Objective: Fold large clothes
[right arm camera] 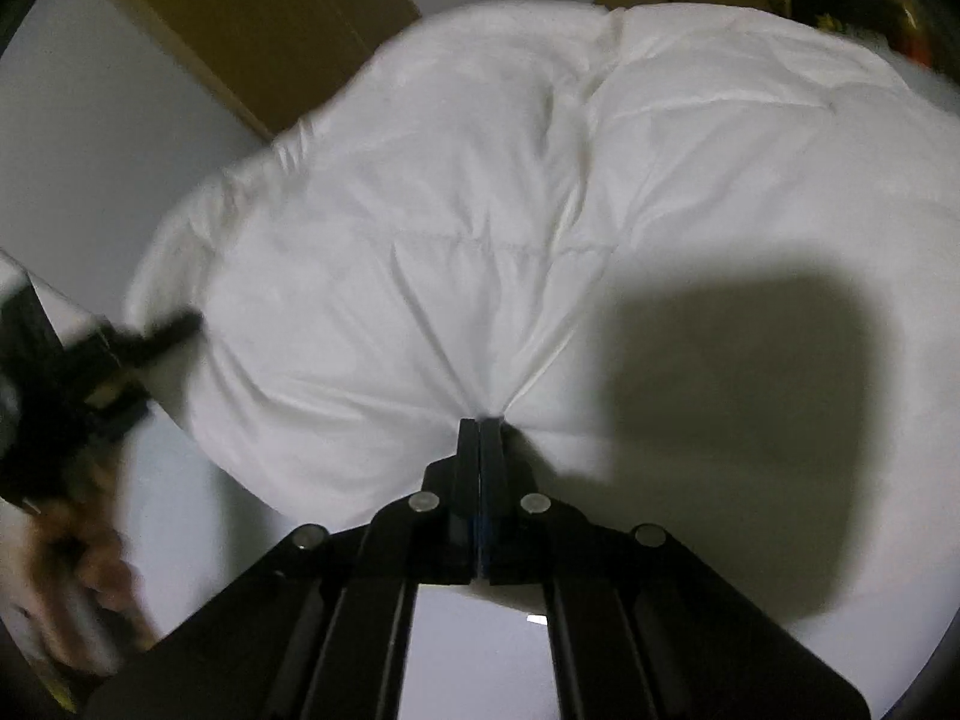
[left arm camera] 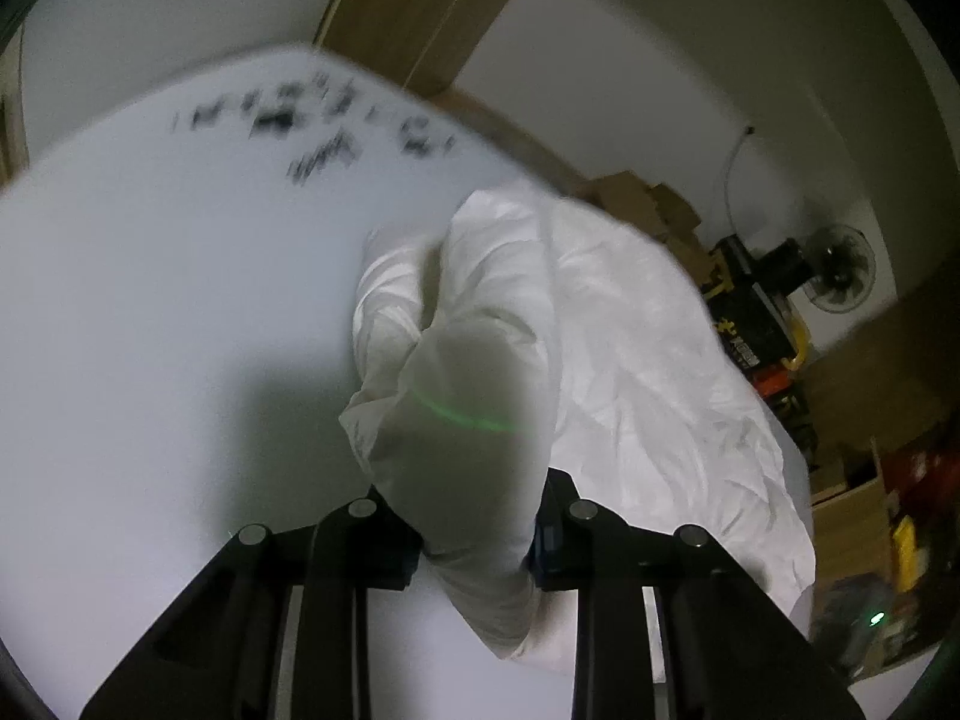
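Note:
A large white puffy jacket lies on a white table. In the left wrist view a sleeve of the jacket runs between the left gripper's fingers, which are shut on it. The jacket body spreads to the right. In the right wrist view the right gripper is shut, pinching a fold of the jacket's near edge. The left gripper and a hand show blurred at the far left of that view.
Black markings sit on the far part of the table. Past the table edge stand cardboard boxes, a yellow-black case, a fan and a wooden door frame.

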